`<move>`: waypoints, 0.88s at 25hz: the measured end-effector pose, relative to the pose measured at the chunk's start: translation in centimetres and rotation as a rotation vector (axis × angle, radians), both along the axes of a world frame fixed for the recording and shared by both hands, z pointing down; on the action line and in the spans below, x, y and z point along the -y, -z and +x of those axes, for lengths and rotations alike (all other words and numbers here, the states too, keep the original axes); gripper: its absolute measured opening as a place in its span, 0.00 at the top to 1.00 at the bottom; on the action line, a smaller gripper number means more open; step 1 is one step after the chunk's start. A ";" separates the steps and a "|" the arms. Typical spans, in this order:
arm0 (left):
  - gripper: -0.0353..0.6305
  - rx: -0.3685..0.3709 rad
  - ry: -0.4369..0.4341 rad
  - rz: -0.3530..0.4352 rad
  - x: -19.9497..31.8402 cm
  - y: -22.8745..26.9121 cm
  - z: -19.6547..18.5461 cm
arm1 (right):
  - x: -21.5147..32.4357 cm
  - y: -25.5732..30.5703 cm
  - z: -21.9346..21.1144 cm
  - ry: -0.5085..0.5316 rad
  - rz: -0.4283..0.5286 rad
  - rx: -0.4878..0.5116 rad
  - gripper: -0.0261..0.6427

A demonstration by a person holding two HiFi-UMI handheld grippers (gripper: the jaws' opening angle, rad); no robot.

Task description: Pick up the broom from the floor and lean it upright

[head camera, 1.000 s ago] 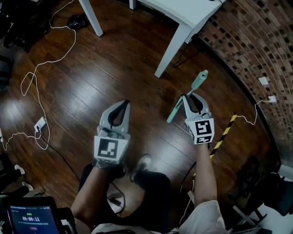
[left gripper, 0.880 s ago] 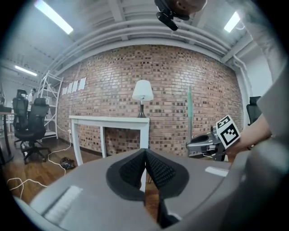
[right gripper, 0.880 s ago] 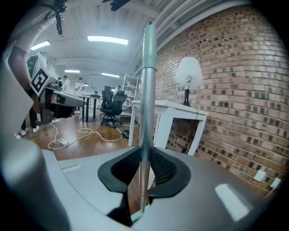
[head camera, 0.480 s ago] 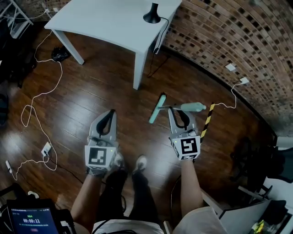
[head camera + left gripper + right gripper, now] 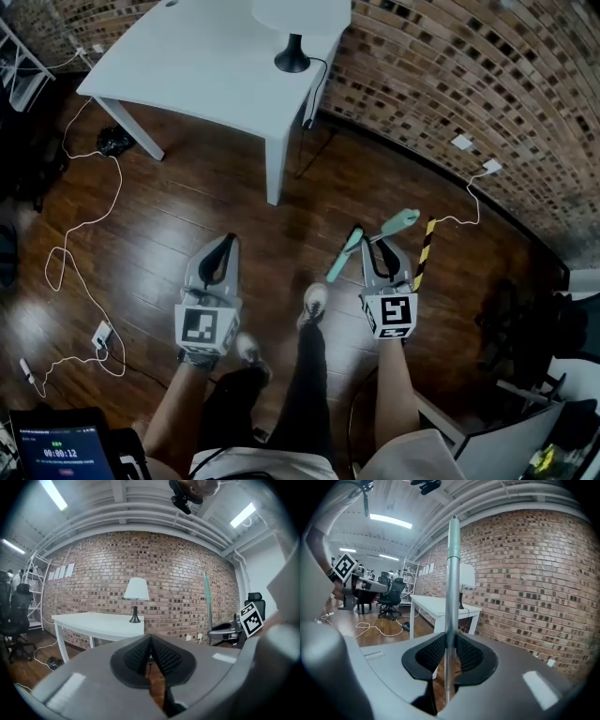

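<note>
Change vs a second ago: slanted low over the floor (image 5: 187,197) then, grip end aimed at the wall (image 5: 487,84); swung up close to vertical now, so nearly end-on in the head view. Both tools higher. Only a corner of the table (image 5: 206,66) in frame then, now most of the top plus the lamp (image 5: 292,58).
Left gripper (image 5: 226,242): shut tight, pads meeting at the tips, nothing between – empty. Held out ahead, left of the legs, same as before.
Right gripper (image 5: 380,246): narrow, clamped on the broom (image 5: 343,255) pole, one pad pressing each side. Same hold as a second ago.
Broom look: thin pale silver-green pole, darker teal grip (image 5: 403,221) at the top end, pale green bar at the lower end. Runs straight up through the jaws in the right gripper view, top end against the ceiling.
Broom place: ahead of the right arm, between the table and the wall, just beside a yellow-black strip (image 5: 427,246) – apart from both table and wall. Lower end near the front shoe (image 5: 315,302); floor contact not readable.
</note>
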State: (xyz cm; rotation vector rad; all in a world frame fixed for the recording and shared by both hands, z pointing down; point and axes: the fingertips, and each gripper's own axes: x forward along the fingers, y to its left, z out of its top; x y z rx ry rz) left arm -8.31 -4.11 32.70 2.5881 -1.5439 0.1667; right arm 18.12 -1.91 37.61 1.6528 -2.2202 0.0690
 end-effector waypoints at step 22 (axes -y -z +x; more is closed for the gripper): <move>0.94 -0.042 0.212 -0.112 14.6 -9.4 5.9 | 20.7 -17.6 0.9 0.346 -0.143 -0.045 0.83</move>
